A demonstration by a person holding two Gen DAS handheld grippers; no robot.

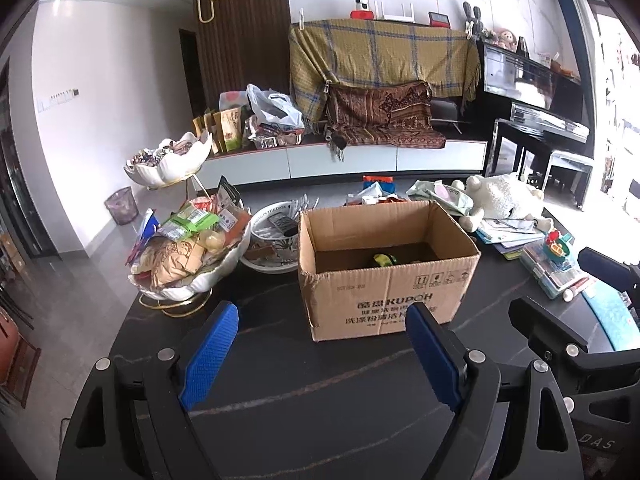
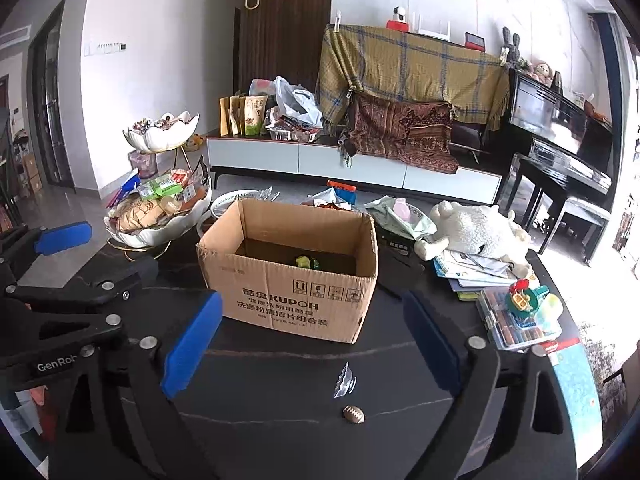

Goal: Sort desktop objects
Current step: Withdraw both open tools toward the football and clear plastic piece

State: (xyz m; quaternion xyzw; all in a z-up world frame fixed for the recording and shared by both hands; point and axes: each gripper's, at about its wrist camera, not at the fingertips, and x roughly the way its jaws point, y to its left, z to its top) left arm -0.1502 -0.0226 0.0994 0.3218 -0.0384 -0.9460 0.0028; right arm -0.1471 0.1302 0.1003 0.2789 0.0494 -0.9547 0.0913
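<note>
A dark table (image 1: 280, 400) fills the near part of both wrist views, and an open cardboard box (image 1: 388, 300) stands on it with its flaps up. Down inside the box lies a small yellow-green thing (image 2: 304, 261), too far in shadow to tell what it is.

The left gripper (image 1: 324, 356) hangs over bare tabletop in front of the box, its blue pads wide apart with nothing between them. The right gripper (image 2: 316, 348) also points at the box from nearer the table's right side; its jaws stand wide apart and hold nothing. On the table between its fingers lie a small clear plastic piece (image 2: 345, 380) and, just nearer the camera, a little brown football-shaped toy (image 2: 353, 414), both untouched.

Left of the box stands a two-tier white dish stand (image 1: 188, 284) heaped with snack packets, and a white bowl (image 1: 272, 232) sits just beside the box's back left corner. To the right lie a white plush toy (image 2: 476, 232) on a pile of papers, and a clear case of coloured pens (image 2: 516, 328) with a small red and green toy (image 2: 522, 298) on top
</note>
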